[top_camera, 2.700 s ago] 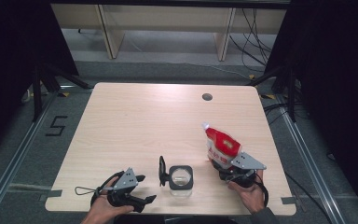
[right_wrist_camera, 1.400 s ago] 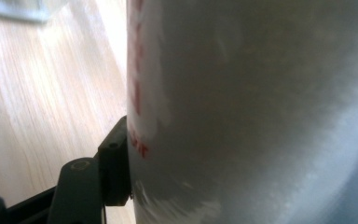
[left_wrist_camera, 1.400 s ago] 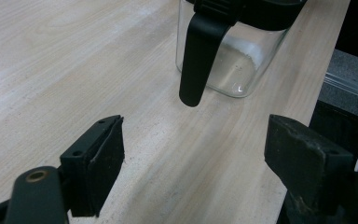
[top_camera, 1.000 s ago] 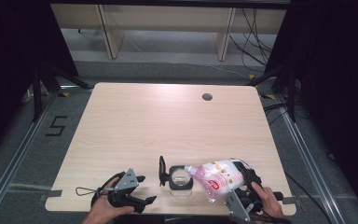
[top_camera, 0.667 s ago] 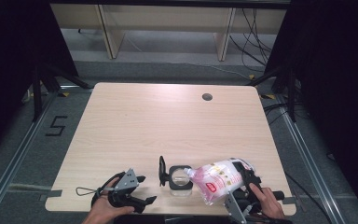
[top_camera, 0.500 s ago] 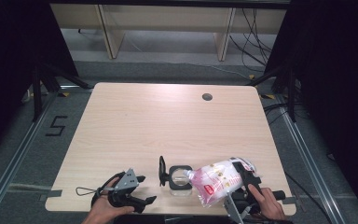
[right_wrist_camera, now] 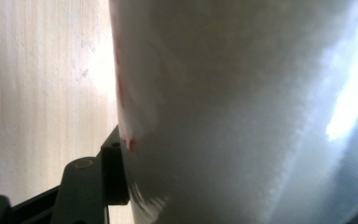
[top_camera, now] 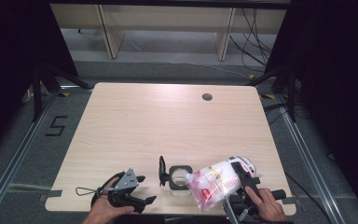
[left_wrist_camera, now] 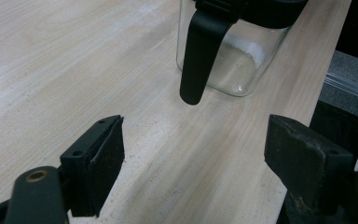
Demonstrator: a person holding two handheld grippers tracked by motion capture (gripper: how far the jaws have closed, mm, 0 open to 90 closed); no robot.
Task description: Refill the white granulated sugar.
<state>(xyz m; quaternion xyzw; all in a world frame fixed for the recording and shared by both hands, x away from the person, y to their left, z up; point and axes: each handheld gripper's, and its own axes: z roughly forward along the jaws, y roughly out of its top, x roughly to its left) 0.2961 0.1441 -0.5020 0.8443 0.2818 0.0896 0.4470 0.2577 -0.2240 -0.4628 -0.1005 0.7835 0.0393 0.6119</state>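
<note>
A person is standing at the near edge of a pale wooden table (top_camera: 168, 121), working with 2 hand-held black grippers. The right gripper (top_camera: 237, 185) is clamping a soft white plastic bag with red and pink print (top_camera: 216, 183), its 2 jaws pressing on the bag's rear end. The bag is lying tilted over on its side in the air, with its narrow open end pointing left and sitting right at the mouth of a small clear glass jar with a black rim and a black hinged handle (top_camera: 178, 176). The jar is standing upright on the table near the front edge, between the 2 grippers. Inside it, a little white powder (left_wrist_camera: 249, 49) is lying against the bottom. In the right gripper view, the white bag (right_wrist_camera: 242, 112) is pressing close against the camera, with 1 black jaw touching its side. The left gripper (top_camera: 142, 189) is resting low on the table, left of the jar and apart from it, held in the person's left hand (top_camera: 103, 210). Its 2 jaws are standing wide apart with nothing between them, pointing toward the jar's black handle (left_wrist_camera: 200, 51), which is hanging just ahead of them.
</note>
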